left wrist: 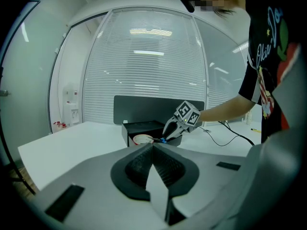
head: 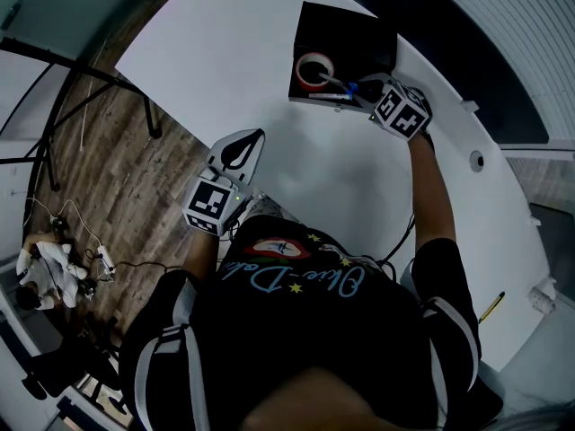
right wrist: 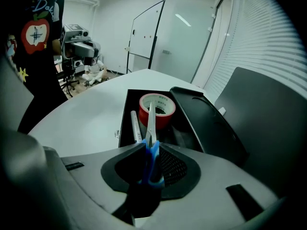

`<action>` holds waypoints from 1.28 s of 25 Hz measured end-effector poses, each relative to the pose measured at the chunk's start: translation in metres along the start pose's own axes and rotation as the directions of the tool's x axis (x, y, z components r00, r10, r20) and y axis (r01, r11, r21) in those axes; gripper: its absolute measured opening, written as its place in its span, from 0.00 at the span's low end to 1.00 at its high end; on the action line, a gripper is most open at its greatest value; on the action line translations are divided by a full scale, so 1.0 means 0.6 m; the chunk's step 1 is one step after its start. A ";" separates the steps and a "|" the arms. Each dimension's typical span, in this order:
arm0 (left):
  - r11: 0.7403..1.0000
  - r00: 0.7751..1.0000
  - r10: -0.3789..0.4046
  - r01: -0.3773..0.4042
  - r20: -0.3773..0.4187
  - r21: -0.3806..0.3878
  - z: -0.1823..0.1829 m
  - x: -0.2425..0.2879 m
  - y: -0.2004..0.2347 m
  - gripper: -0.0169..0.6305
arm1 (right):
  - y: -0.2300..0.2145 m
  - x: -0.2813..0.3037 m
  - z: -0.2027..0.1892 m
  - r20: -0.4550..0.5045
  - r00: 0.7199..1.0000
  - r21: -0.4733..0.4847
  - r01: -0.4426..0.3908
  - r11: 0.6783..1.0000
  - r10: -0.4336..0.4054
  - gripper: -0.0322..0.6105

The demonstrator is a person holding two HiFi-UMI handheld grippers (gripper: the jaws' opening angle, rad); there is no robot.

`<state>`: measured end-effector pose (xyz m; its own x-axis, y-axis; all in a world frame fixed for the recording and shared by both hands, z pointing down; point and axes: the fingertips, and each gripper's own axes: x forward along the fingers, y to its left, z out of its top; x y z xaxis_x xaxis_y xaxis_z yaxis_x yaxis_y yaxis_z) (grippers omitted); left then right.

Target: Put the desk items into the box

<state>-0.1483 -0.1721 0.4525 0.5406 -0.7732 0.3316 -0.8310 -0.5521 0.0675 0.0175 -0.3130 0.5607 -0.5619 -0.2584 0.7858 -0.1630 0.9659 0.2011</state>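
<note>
The white table [head: 234,61] fills most of the head view, and a person in a dark printed shirt leans over its near edge. A black box [head: 346,30] sits open at the far edge of the table. In the right gripper view a dark panel [right wrist: 206,123], probably its lid, lies along the box's right side.

The right gripper [head: 359,92] reaches out over the near side of the box and points steeply down into it. Its jaws are clamped on the blue handle of a pair of scissors [right wrist: 151,123]. The pale blades run forward from the jaws into the box. Their tip reaches the rim of the tape roll, though whether it touches is unclear.

The left gripper [head: 259,135] hangs just above the near edge of the table, well apart from the box and pointing towards it. Its jaws are closed together with nothing between them.

A red tape roll [right wrist: 158,109] with a white inner ring lies flat inside the box, towards its far end. A slim silvery pen [right wrist: 135,126] lies along the box's left wall, just beside the scissors.

A thin black cable [head: 400,241] trails across the table near its right edge. A yellow pencil [head: 491,306] lies at the near right edge, far from the box.
</note>
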 end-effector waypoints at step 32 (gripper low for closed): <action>0.992 0.993 -0.116 0.115 0.025 0.050 0.026 0.039 -0.025 0.02 | 0.009 -0.148 0.051 0.372 0.856 0.454 0.168 0.875 -0.358 0.07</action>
<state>-0.1211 -0.1866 0.4447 0.6366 -0.7115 0.2977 -0.7559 -0.6522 0.0575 0.0417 -0.2850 0.4743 -0.7246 -0.5726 0.3834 -0.6056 0.7947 0.0424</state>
